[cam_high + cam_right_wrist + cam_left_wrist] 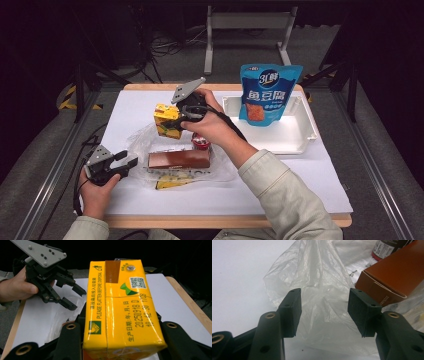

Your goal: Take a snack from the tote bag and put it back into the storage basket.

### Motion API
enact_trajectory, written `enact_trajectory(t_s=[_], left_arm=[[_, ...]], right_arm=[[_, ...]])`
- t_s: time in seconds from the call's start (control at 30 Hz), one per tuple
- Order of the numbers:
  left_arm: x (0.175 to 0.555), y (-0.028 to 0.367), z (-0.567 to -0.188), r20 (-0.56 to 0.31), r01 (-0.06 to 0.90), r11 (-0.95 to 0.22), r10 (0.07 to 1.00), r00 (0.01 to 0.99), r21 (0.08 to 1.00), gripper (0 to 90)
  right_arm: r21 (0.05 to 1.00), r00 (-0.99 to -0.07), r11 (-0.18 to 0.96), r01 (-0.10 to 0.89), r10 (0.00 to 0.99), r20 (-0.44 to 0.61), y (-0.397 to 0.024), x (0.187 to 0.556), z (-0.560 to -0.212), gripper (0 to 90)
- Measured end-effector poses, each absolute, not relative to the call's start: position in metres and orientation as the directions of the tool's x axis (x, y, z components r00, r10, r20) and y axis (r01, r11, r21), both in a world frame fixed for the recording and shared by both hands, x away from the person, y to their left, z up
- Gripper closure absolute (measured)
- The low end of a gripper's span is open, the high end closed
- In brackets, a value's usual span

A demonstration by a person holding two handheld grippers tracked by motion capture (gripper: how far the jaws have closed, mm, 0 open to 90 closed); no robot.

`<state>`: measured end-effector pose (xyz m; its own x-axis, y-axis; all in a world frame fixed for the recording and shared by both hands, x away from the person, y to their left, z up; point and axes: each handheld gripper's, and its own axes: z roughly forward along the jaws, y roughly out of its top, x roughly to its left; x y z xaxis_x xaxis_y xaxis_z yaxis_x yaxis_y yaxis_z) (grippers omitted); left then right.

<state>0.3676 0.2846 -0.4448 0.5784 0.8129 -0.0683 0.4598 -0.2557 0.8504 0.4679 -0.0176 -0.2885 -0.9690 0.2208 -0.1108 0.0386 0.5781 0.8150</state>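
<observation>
My right gripper (174, 121) is shut on a yellow juice carton (166, 120) and holds it up off the table, above the clear plastic bag (145, 140). In the right gripper view the carton (120, 307) sits between the two jaws of the right gripper (122, 325), printed top toward the camera. My left gripper (120, 164) rests at the bag's left edge, open, with nothing between its pads. In the left gripper view the crumpled bag (322, 282) lies just beyond the spread jaws of the left gripper (324, 307). The left gripper (71, 298) also appears at the upper left of the right gripper view, held by a hand.
On the bag lie a long brown box (179, 159), a small red-lidded jar (201, 143) and a yellow packet (172, 183). A white tray (300, 135) at the right rear holds an upright blue pouch (267, 95). The box (392, 280) lies close to my left gripper's right jaw.
</observation>
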Motion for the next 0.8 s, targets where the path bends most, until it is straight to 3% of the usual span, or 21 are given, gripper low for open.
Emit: enact_trajectory(t_s=[0.8], left_arm=[[0.369, 0.282, -0.444, -0.056, 0.458, -0.267, 0.814, 0.579, 0.848, 44.1]], right_arm=[[0.819, -0.948, 0.57, 0.06, 0.289, -0.132, -0.072, 0.469, -0.262, 55.2]])
